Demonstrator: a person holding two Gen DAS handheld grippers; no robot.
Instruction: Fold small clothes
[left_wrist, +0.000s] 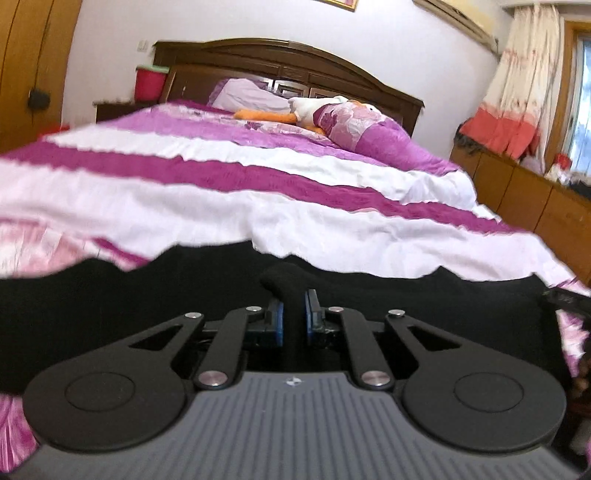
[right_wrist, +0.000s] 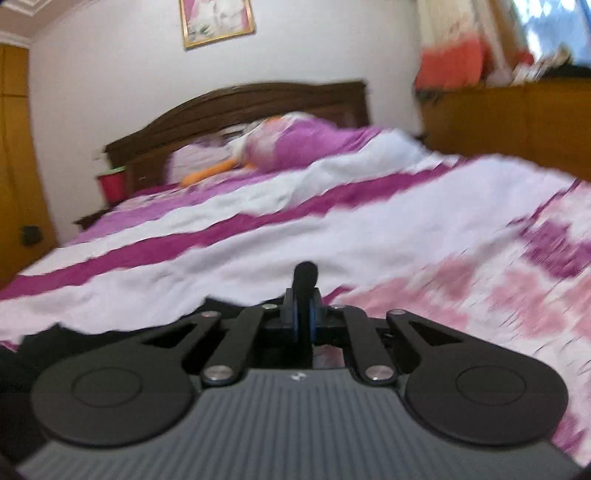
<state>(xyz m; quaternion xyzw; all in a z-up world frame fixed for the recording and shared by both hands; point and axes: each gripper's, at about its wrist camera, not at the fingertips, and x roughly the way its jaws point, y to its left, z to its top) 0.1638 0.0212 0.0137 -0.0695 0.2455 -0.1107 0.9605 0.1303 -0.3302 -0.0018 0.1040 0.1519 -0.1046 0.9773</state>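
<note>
Left gripper (left_wrist: 294, 295) and right gripper (right_wrist: 303, 291) each pinch a fold of the black garment (left_wrist: 110, 295), spread on the bed (left_wrist: 258, 192); probably corner holds for folding, though blur obscures edges.

Bed (left_wrist: 258, 192) carried quilt (left_wrist: 207, 173) in white and magenta stripes, pink mottled patches toward foot edge. Dark wooden headboard (left_wrist: 295, 62) stood at far end. Pale purple pillow (left_wrist: 247, 94) lay at head edge, white plush toy (left_wrist: 314, 109) with orange part beside it, floral cushion (left_wrist: 354, 125) touching toy. Red bucket (left_wrist: 149, 83) stood left of headboard. Framed picture (right_wrist: 217, 20) hung on wall. Curtain (left_wrist: 517, 88) and wooden cabinet (left_wrist: 535, 195) stood right of bed.
</note>
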